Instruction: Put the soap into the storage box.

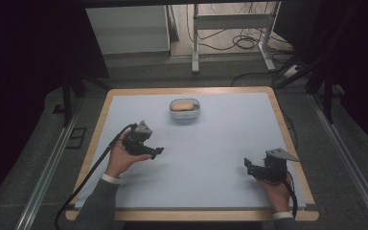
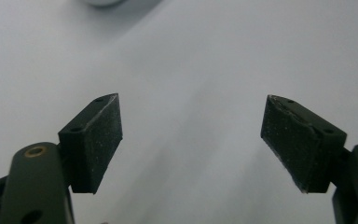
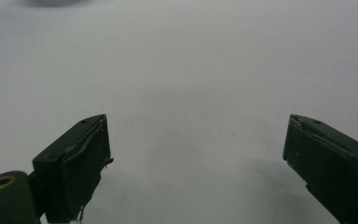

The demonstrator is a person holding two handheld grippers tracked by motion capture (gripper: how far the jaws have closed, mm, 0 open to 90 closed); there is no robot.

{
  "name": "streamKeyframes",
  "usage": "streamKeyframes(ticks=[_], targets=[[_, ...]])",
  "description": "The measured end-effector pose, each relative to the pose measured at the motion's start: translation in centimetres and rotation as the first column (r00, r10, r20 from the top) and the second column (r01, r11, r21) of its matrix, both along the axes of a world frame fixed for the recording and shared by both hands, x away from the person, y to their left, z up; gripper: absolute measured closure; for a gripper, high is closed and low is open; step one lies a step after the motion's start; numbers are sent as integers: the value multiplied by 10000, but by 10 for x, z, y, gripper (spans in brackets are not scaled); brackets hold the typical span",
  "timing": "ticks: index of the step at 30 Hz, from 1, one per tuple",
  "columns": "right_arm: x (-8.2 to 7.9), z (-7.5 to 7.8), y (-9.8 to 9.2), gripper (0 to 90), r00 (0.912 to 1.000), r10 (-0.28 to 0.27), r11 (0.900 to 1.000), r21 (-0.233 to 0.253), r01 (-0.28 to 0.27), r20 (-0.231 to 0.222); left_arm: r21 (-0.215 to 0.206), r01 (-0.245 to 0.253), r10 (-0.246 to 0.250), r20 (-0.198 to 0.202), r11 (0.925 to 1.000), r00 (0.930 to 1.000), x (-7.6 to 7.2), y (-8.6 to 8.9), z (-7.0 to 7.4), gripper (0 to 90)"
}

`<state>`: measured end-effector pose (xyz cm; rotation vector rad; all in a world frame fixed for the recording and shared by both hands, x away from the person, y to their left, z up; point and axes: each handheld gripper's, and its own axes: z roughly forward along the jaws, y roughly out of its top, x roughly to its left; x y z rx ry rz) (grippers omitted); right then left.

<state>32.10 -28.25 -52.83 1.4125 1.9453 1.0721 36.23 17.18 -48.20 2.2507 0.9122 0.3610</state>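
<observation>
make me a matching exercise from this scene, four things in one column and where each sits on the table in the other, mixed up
Things:
1. left gripper
2. right gripper
3. white container
4. orange-tan thing

Places:
a. inside the container
b. near right of the table, jaws open
c. far middle of the table
d. left of the middle, jaws open

Pairs: 1-d, 2-b, 3-c, 4-a

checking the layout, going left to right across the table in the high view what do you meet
left claw → white bowl with an orange-tan thing in it, farther back → right claw
</observation>
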Motion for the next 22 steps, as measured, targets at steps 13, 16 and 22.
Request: streamKeyframes(ticks=[13,16,22], targets=[[0,0,0,73,10000,30,10000,-48,-30,-30,55,-492,493,-189,9988,9986,-35,27,-27,200],[0,0,0,73,10000,44,10000,-45,-44,-16,-198,-609,607,-88,9980,9981,-36,31,-25,201],[1,0,-2,73,10000,76,9997,241,-75,-40,-242,-793,790,-145,9966,9968,-38,37,-28,192]])
